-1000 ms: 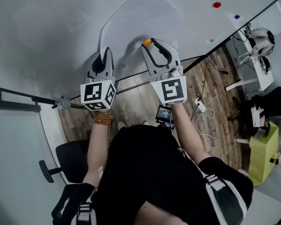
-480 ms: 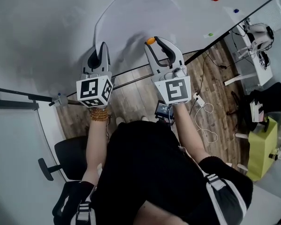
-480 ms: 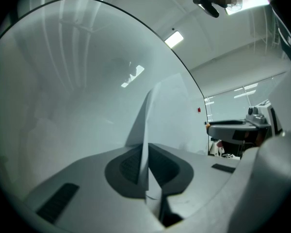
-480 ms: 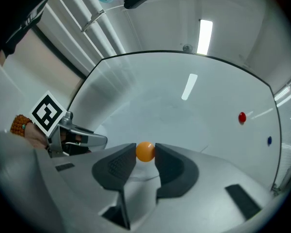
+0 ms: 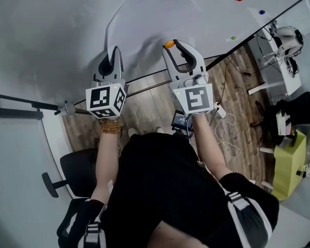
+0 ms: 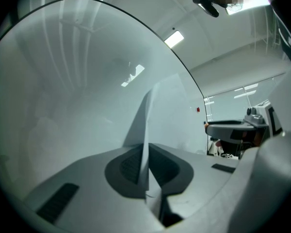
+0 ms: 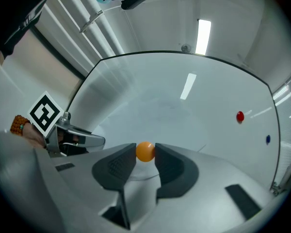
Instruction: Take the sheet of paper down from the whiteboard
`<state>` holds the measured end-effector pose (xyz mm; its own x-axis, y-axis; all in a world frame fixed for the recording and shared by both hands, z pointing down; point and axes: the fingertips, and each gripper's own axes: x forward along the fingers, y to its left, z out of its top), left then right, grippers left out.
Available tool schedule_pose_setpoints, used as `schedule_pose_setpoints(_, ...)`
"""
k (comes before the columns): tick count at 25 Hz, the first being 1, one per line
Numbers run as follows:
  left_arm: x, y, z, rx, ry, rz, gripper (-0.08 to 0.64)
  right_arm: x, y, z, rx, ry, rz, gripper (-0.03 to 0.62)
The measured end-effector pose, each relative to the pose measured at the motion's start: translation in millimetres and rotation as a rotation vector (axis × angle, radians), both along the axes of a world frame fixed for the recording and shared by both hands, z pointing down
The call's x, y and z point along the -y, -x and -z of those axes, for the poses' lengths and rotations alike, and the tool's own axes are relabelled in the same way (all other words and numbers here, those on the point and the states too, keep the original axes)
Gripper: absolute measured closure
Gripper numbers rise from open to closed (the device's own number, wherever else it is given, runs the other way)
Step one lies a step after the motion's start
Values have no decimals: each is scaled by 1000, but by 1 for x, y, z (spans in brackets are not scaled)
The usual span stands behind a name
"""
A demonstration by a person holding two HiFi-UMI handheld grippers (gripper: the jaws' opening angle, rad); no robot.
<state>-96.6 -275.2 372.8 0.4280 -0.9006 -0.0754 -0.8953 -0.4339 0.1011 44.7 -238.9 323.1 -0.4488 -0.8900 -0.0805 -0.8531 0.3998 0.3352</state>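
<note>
Fingers of the left gripper stay closed on the sheet of paper, at its 7 o'clock corner. Left gripper view: the edge is clamped. Right gripper view: the right gripper still clasps an orange magnet, so the sheet is likely free of the whiteboard.

Cool, even light comes from a ceiling lamp, and it makes a pale glare streak on the glossy whiteboard. A soft shadow lies on the whiteboard. All edges bend strongly, and the corners of both gripper views go dark.

Office: whiteboard, swivel chair
</note>
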Motion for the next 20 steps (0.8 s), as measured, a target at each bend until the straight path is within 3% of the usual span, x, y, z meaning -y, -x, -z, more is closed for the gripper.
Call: schedule_pose_setpoints(20, -36, -3, -7, 3, 9, 46, 549, -10, 11, -5, 24, 14, 53, 472)
